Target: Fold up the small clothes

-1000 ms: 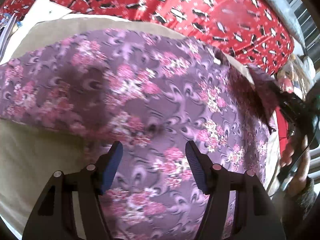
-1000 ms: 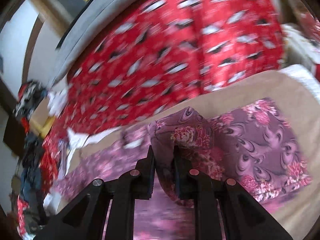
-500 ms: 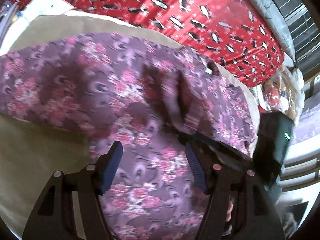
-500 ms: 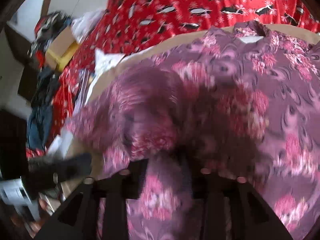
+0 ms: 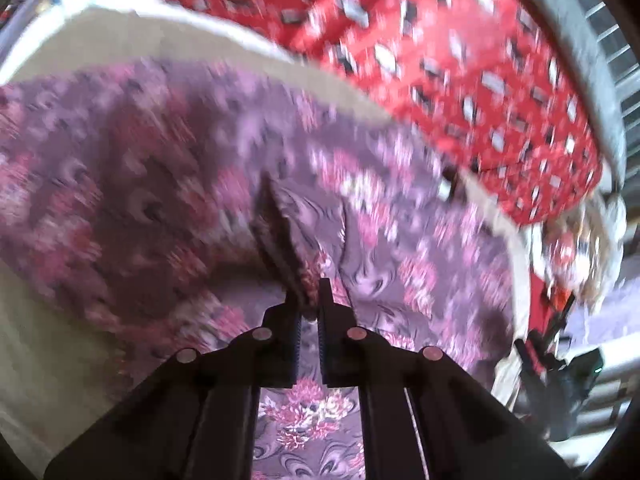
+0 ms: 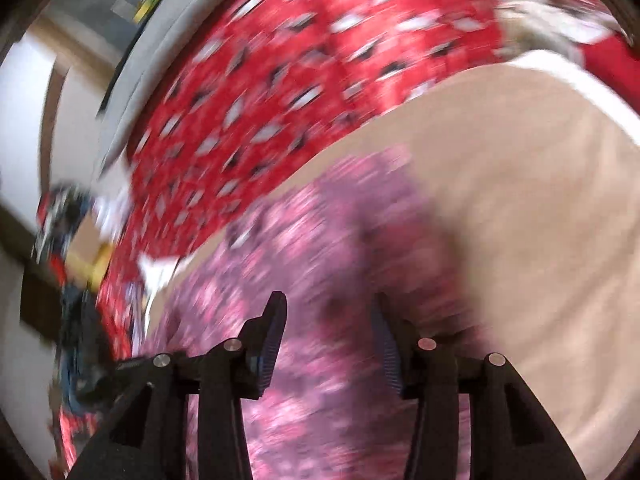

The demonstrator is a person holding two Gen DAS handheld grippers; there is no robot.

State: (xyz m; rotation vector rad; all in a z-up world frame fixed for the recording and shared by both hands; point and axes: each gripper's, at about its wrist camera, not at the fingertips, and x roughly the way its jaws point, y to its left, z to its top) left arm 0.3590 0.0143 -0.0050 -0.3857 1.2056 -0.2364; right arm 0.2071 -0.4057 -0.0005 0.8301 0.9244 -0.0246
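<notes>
Left gripper, left wrist view: my jaws are closed on a pinched ridge of the purple floral garment, which rises in a narrow crest straight ahead of the fingertips. Most of the cloth spreads ahead and to the left of my gripper, and some of it lies beneath the fingers. It rests on a beige sheet; beyond that lies a red patterned bedspread. I judge the fabric thin, light and limp: it gathers into a sharp fold under slight pressure and sags away on both sides of the pinch. It looks smooth, so a single layer might slip; a doubled edge or hem is the safer hold.

Right gripper, right wrist view: my jaws are opening, and the purple floral garment lies under and ahead of the fingers, no pad visibly pressing on it. Blur hides whether any fold stands between them. The beige sheet is bare to the right of my gripper; the red patterned bedspread runs beyond. Such soft cloth will not hold a shape while carried, so I judge a corner or seam opposite the left pinch the best hold, keeping the edge taut between both hands.
</notes>
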